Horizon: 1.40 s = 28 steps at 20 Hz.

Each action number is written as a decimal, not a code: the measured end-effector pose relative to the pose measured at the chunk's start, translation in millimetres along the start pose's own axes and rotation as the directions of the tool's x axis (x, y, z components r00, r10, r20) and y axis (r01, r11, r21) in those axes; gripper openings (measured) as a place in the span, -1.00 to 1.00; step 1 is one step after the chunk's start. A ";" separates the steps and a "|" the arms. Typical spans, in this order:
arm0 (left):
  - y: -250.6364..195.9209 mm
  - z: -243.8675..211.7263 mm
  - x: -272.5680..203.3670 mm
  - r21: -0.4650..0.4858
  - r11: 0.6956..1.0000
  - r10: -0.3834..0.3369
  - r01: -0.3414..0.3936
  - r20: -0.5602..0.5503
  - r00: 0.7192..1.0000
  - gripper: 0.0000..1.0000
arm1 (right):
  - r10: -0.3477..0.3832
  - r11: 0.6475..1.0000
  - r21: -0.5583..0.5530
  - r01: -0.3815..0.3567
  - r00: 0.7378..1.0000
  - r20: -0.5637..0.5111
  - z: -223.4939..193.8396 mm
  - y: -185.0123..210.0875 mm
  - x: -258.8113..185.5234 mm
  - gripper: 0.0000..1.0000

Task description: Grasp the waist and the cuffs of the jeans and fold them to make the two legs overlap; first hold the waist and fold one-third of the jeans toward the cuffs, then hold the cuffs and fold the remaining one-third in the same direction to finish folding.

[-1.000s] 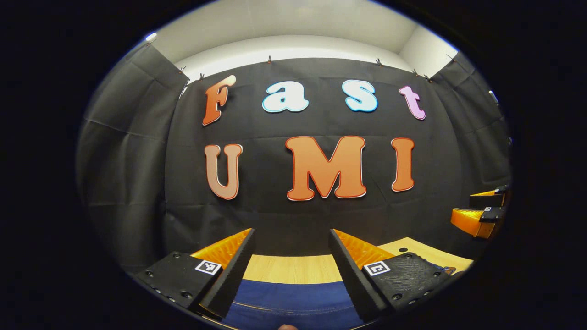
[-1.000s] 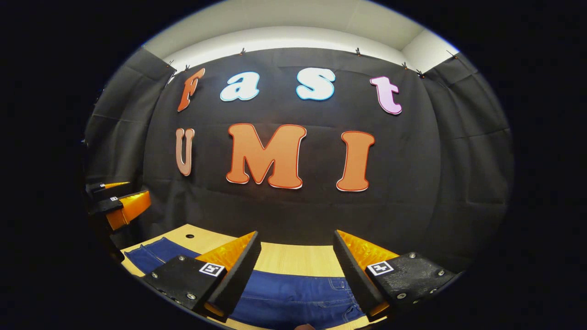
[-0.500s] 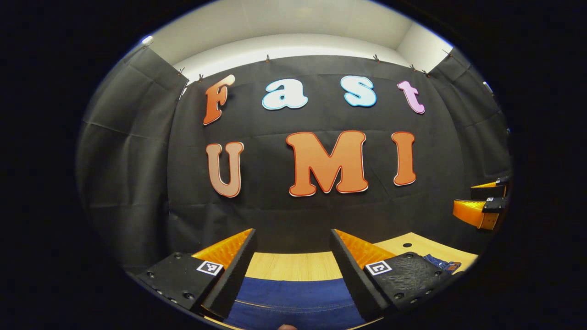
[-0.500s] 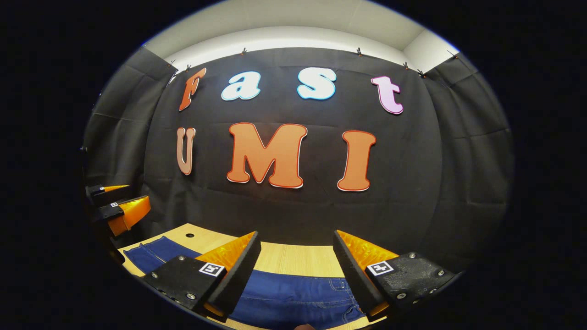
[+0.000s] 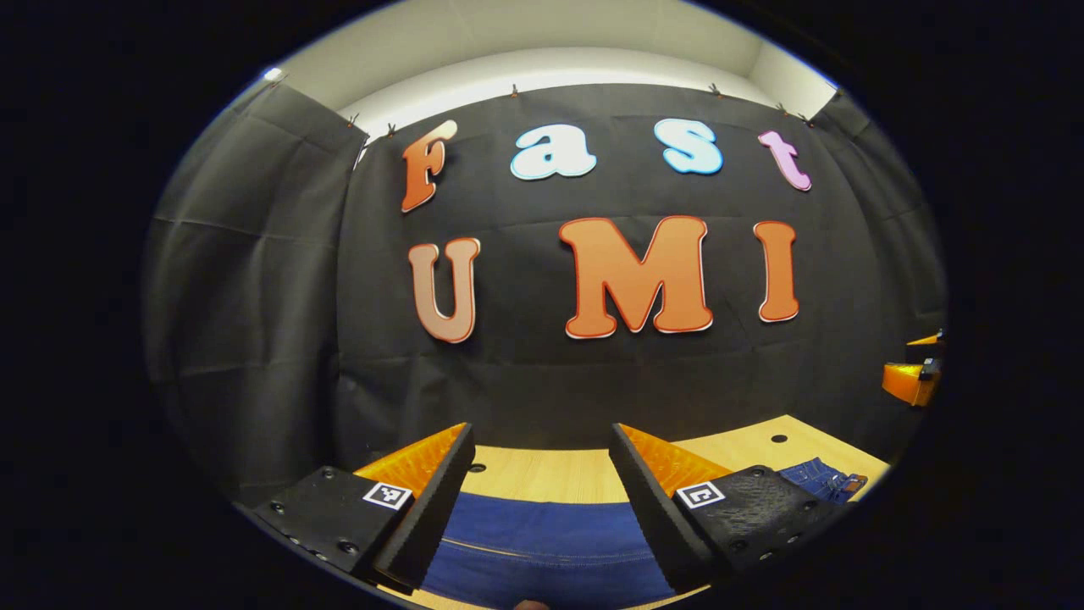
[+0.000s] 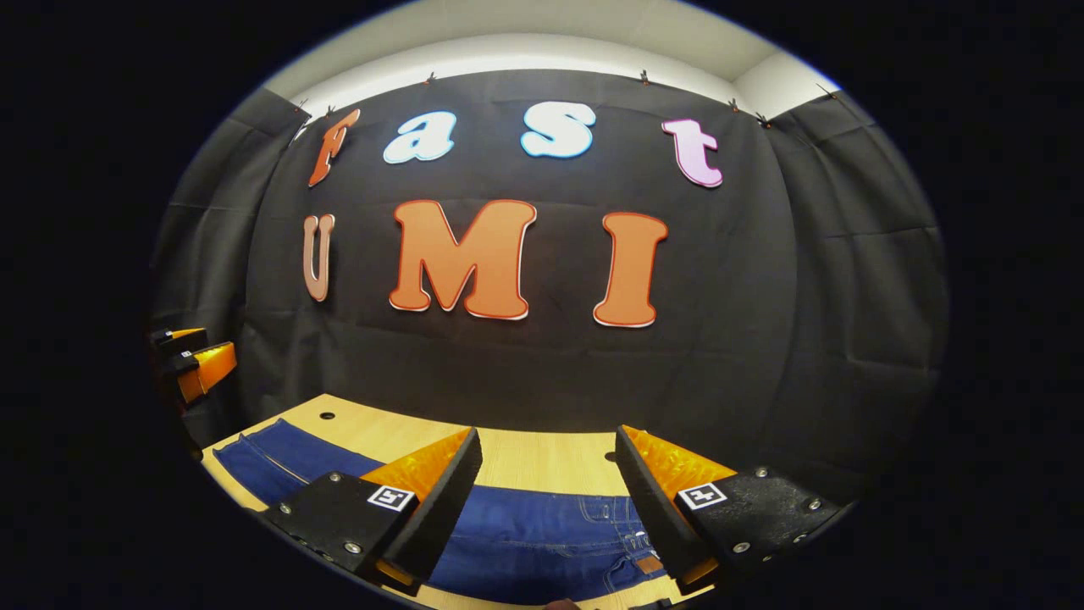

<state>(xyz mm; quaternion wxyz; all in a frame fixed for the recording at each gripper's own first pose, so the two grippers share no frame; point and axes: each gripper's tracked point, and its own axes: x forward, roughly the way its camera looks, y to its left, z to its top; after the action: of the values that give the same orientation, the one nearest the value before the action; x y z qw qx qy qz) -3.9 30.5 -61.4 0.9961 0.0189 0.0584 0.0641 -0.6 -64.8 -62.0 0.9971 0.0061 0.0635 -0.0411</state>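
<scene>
Left gripper view: left hand-held gripper [image 5: 539, 440] hangs above the jeans [image 5: 542, 546], fingers spread wide apart, nothing between them. Blue denim lies flat on the wooden counter [image 5: 542, 474] directly beneath the gap. A stitched seam runs across the cloth low in this view. The denim's far edge stops short of the counter's back edge, leaving a bare strip of wood. To the right, past the gripper's right-side finger, a bit of the jeans with rivets and a brown patch shows near the counter's edge. A small dark hole sits in the wood near the back edge, another toward the right end.

Far right of the same view: the other hand-held gripper, held off above the counter's right end, well apart from this one.

Right gripper view: right hand-held gripper [image 6: 549, 440] also stands wide open, empty, above the jeans [image 6: 525, 542]. Below the gap: pocket stitching, belt loops and a brown patch, so the waist end lies under this gripper. The denim stretches away to the left along the counter [image 6: 542, 457], parallel to its back edge. Neither gripper touches the cloth as far as can be told.

Black cloth wall [image 6: 525, 373] rises behind the counter's back edge.
</scene>
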 end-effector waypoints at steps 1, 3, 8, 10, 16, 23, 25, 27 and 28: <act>3.5 -7.0 1.0 -0.003 1.000 0.014 -0.014 -0.019 1.000 0.95 | -0.005 1.000 0.011 0.005 1.000 -0.030 -11.0 -4.3 1.4 0.94; 12.7 -20.5 1.7 -0.006 0.999 0.048 -0.048 -0.052 0.997 0.97 | -0.011 0.999 0.033 0.013 0.997 -0.074 -29.8 -14.5 2.6 0.94; 40.2 -44.9 -0.8 0.042 0.989 0.148 -0.144 -0.106 0.983 0.95 | -0.013 0.999 0.033 0.019 0.985 -0.171 -71.5 -37.2 5.9 0.94; 51.3 -55.7 -3.9 0.031 0.984 0.176 -0.173 -0.136 0.975 0.96 | -0.003 0.998 0.056 0.016 0.974 -0.225 -88.6 -41.6 3.8 0.94; 108.8 -98.7 -7.5 -0.043 0.965 0.241 -0.260 -0.258 0.936 0.97 | 0.014 0.993 0.110 0.032 0.920 -0.391 -139.6 -47.6 -3.5 0.94; 181.3 -164.0 -0.7 -0.115 0.937 0.256 -0.329 -0.414 0.873 0.96 | -0.010 0.983 0.147 0.106 0.844 -0.537 -187.8 -43.7 -12.5 0.95; 198.2 -184.5 -0.6 -0.171 0.921 0.235 -0.350 -0.473 0.849 0.97 | -0.008 0.968 0.201 0.154 0.812 -0.584 -201.8 -43.7 -14.3 0.95; 211.6 -206.6 -0.6 -0.231 0.898 0.206 -0.374 -0.531 0.822 0.94 | 0.009 0.936 0.278 0.216 0.775 -0.631 -218.3 -42.5 -14.1 0.95; 219.4 -216.9 -1.5 -0.256 0.885 0.194 -0.388 -0.557 0.808 0.94 | 0.023 0.915 0.318 0.248 0.757 -0.653 -225.4 -41.7 -13.0 0.96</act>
<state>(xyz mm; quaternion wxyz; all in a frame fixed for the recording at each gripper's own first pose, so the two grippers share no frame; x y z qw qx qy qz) -58.7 254.3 -266.6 0.9073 -0.1715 0.3068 0.2308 -45.4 -101.4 -284.2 0.8882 0.2120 0.3927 -0.1093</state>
